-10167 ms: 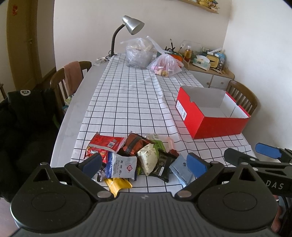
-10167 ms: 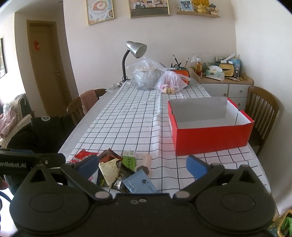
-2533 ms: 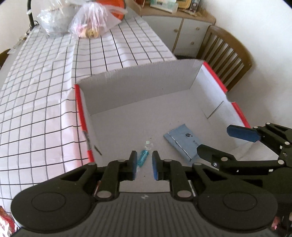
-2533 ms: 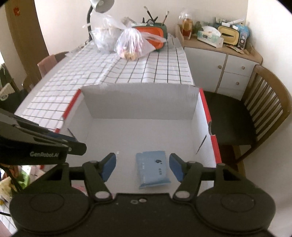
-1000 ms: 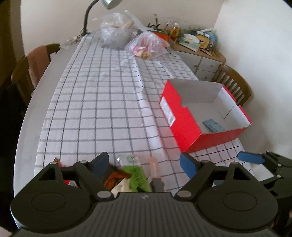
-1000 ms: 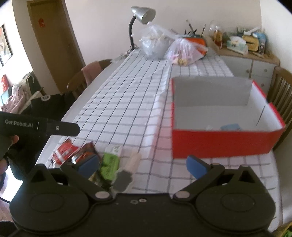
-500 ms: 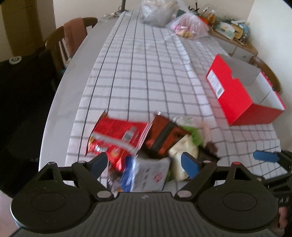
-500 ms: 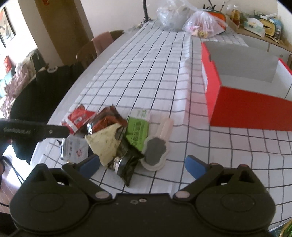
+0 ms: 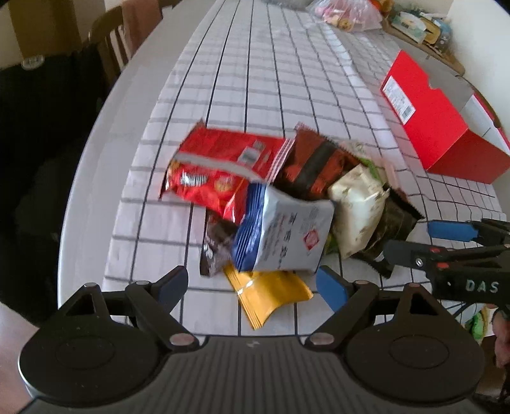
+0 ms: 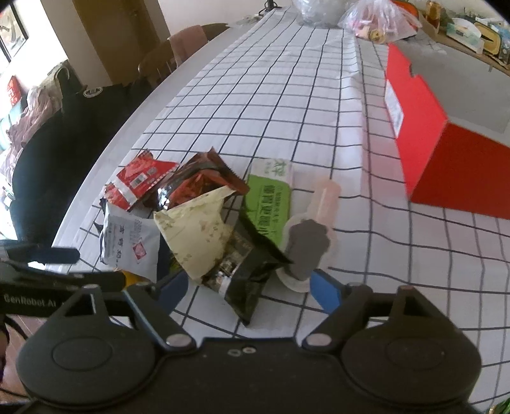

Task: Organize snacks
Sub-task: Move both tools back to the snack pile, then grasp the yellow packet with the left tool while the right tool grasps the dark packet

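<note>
A heap of snack packets lies near the table's front edge. In the left wrist view my left gripper (image 9: 251, 285) is open just before a yellow packet (image 9: 271, 294) and a white-and-blue packet (image 9: 283, 232), with a red packet (image 9: 220, 165) behind them. In the right wrist view my right gripper (image 10: 251, 288) is open around the near end of a black packet (image 10: 245, 274), with a cream packet (image 10: 200, 229), a green packet (image 10: 269, 194) and a grey-and-pink lolly (image 10: 309, 239) close by. The red box (image 10: 446, 133) stands at the right.
The checked tablecloth (image 9: 255, 79) runs back to plastic bags (image 10: 376, 19) at the far end. Chairs with dark clothing (image 10: 41, 133) stand along the left side. A sideboard (image 10: 471, 32) is behind the box.
Both grippers have moved down and closer to the snack heap. Both stay open and empty.
</note>
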Motion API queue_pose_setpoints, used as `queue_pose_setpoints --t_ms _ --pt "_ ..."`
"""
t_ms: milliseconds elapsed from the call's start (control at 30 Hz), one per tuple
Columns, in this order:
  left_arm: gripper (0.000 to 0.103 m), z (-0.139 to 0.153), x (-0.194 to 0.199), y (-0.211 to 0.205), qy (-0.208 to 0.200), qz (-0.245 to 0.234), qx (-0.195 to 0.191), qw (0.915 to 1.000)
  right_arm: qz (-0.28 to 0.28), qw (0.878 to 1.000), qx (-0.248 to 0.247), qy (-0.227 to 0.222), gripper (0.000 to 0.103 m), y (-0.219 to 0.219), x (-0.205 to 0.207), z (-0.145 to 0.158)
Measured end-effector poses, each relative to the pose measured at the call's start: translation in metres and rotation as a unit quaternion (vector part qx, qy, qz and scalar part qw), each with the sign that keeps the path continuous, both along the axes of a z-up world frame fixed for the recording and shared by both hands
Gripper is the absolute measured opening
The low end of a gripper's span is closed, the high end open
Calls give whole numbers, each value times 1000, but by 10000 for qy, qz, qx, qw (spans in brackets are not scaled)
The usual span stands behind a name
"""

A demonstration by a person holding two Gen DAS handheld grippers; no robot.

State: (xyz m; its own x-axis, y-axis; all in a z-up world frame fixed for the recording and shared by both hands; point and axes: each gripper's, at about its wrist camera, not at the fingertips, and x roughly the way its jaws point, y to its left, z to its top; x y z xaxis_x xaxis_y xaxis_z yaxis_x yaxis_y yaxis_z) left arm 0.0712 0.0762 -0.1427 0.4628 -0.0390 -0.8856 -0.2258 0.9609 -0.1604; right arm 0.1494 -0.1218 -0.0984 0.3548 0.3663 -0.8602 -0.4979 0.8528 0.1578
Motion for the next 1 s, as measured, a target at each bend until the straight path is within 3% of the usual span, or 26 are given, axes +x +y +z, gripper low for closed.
queue_pose_setpoints --t_ms 133,367,567,633,700,1000 --pt "88 -12 -3 5 182 124 -304 9993 3 10000 -52 36 73 5 2 -7" --pt "87 -24 2 9 357 390 -505 9973 24 9999 -142 -90 69 11 4 -8" --pt "85 -23 6 9 376 463 -561 9966 40 9996 -198 -172 55 10 3 -8" --pt "81 -23 8 5 371 409 -502 9972 46 9998 -142 -149 50 7 2 -8" --pt "75 -23 10 1 370 347 -477 9976 78 9999 -46 -77 39 5 2 -8" --pt "48 -21 7 6 334 353 -611 9969 69 9998 14 -173 29 3 -4 -6"
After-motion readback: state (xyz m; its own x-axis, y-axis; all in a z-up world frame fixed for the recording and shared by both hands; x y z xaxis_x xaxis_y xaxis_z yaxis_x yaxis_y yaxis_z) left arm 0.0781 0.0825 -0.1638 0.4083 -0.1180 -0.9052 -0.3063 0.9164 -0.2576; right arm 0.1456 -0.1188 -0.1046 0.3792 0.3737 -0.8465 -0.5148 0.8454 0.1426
